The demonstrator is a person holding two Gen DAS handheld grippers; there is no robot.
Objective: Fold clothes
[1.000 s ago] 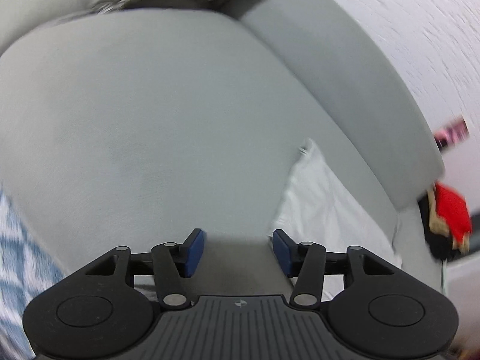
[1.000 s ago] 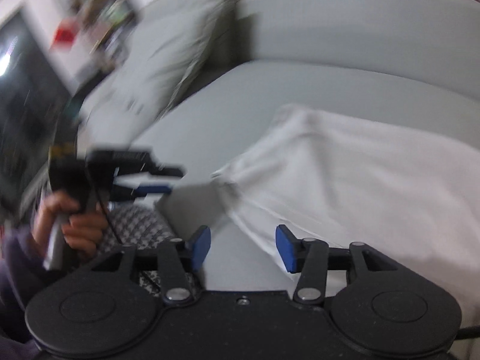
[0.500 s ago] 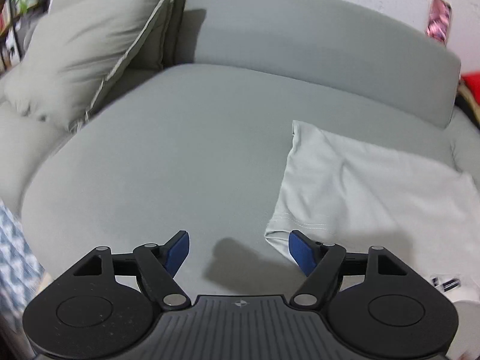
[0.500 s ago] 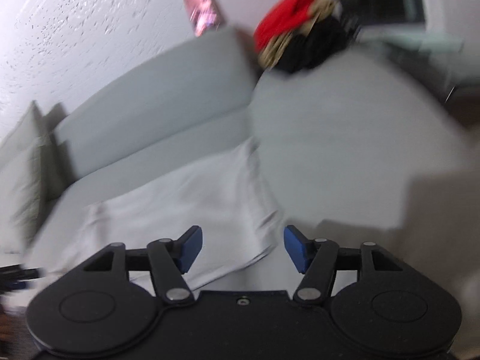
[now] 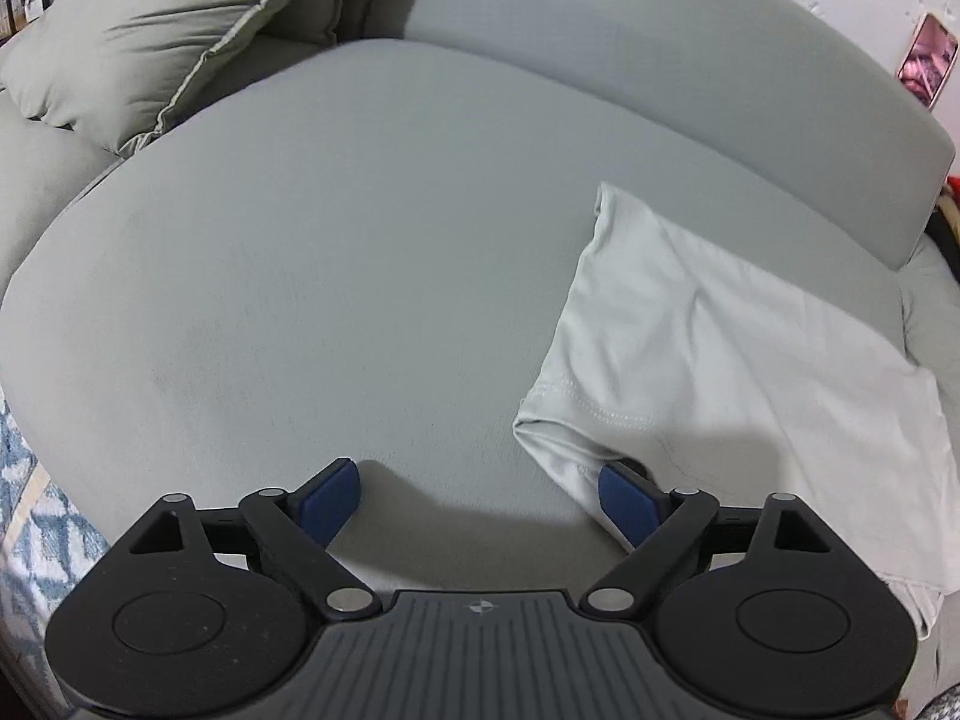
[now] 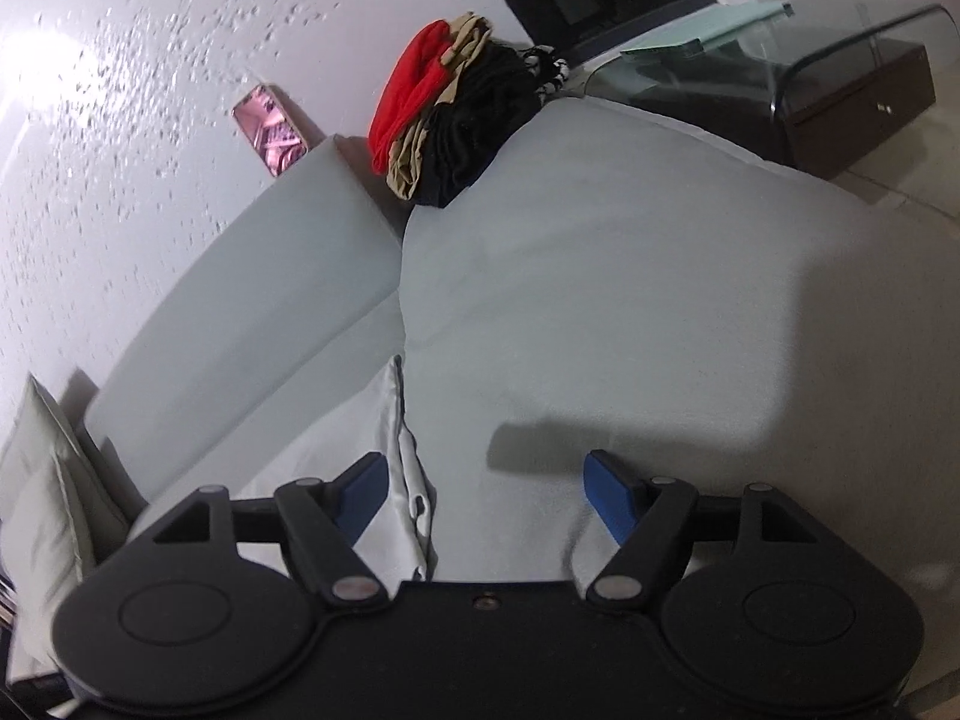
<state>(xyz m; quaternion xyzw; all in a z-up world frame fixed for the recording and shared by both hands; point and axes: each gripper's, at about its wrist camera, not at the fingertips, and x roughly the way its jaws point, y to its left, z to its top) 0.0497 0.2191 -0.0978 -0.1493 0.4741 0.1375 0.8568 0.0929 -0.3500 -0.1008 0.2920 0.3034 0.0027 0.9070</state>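
The pale shirt (image 5: 720, 330) is laid flat near the sofa (image 5: 330, 252) seat's front edge. Left tool (image 5: 480, 501) and right tool (image 6: 486, 489), just opened wide and empty, are brought to opposite ends, likely for grabbing.

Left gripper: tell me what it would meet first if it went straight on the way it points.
Probably the bare grey sofa seat cushion. The left gripper is open, nothing between its jaws; the pale white folded garment lies just right of that line, beside its right finger.
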